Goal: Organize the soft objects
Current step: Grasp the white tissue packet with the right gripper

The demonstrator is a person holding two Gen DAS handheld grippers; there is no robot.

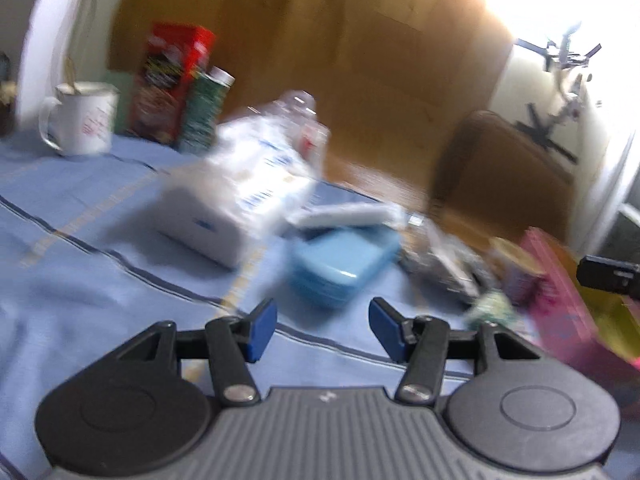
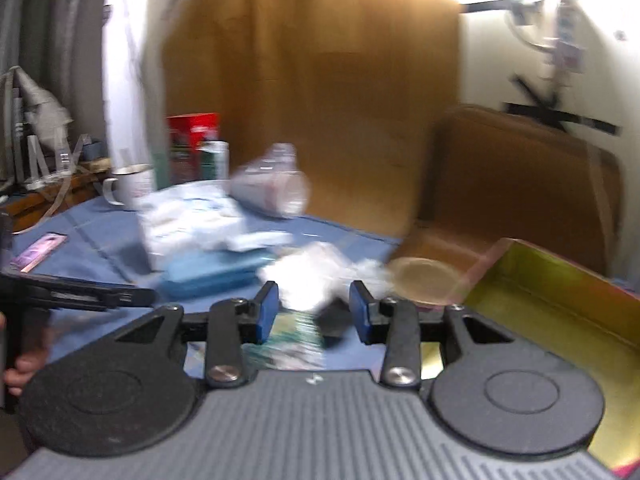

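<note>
Watching: left gripper [image 1: 322, 330] hangs empty over the blue striped cloth [image 1: 80, 216], jaws partly apart.
Right gripper [image 2: 313, 312]: blue pads partly apart, nothing clearly pinched; too blurred to be sure.
Soft things: crumpled white plastic bag [image 2: 316, 268] lies just beyond those pads, beside the pink-walled tray [image 2: 560, 280].
Risk: a hurried close could snag only a loose fold.
Neighbour: tipped clear plastic bottle [image 2: 276, 188] might roll if bumped.

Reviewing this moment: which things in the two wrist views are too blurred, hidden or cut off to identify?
- Left wrist view: print on the white packet is lost to motion blur.
- Left wrist view: the grey crumpled item is smeared; its kind is unclear.
- Right wrist view: the white soft lump is overexposed and blurred, partly behind the right hand-held gripper.
- Right wrist view: the yellow-lined box is cut off by the right edge.
</note>
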